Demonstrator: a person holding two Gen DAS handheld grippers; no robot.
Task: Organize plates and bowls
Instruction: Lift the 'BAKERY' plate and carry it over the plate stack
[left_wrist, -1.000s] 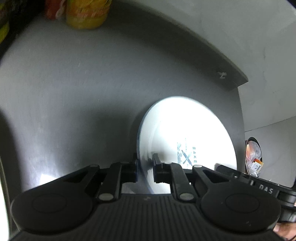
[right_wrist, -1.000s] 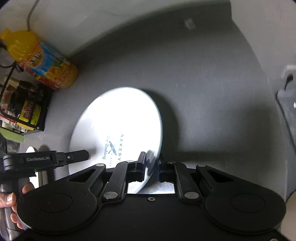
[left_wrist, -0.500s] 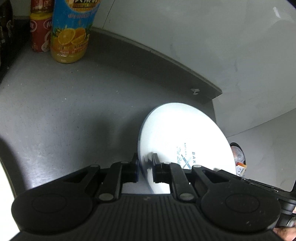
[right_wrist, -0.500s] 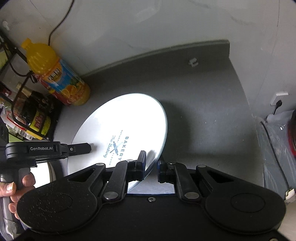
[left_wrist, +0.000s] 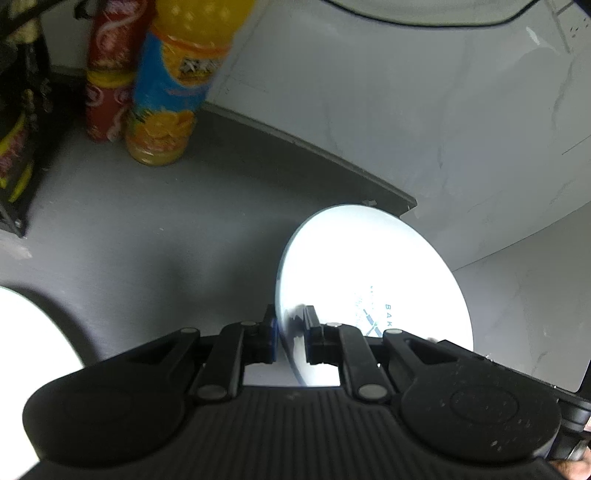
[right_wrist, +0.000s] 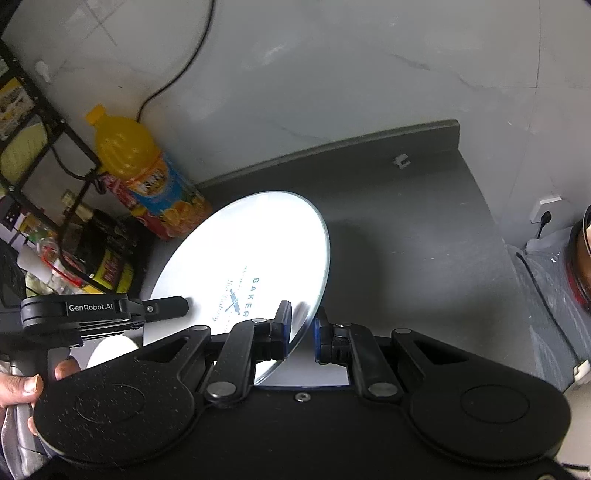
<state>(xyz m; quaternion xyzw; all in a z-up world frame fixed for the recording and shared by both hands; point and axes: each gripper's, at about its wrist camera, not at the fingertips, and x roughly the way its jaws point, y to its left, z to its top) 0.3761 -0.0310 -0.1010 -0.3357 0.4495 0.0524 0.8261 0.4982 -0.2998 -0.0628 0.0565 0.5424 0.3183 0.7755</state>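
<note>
While both grippers pinch opposite edges of the white plate (right_wrist: 251, 258), it hangs clear above the dark counter (right_wrist: 406, 240), tilted rather than level. The left gripper (left_wrist: 290, 328) has its fingers narrowed onto the rim on one side, and the right gripper (right_wrist: 301, 328) clamps the rim opposite. To carry it well, I judge both hands should travel together at a matched pace, since any twist between them could pry the thin rim out of one grip. Keep it away from the orange juice bottle (right_wrist: 147, 177) near the wall.
</note>
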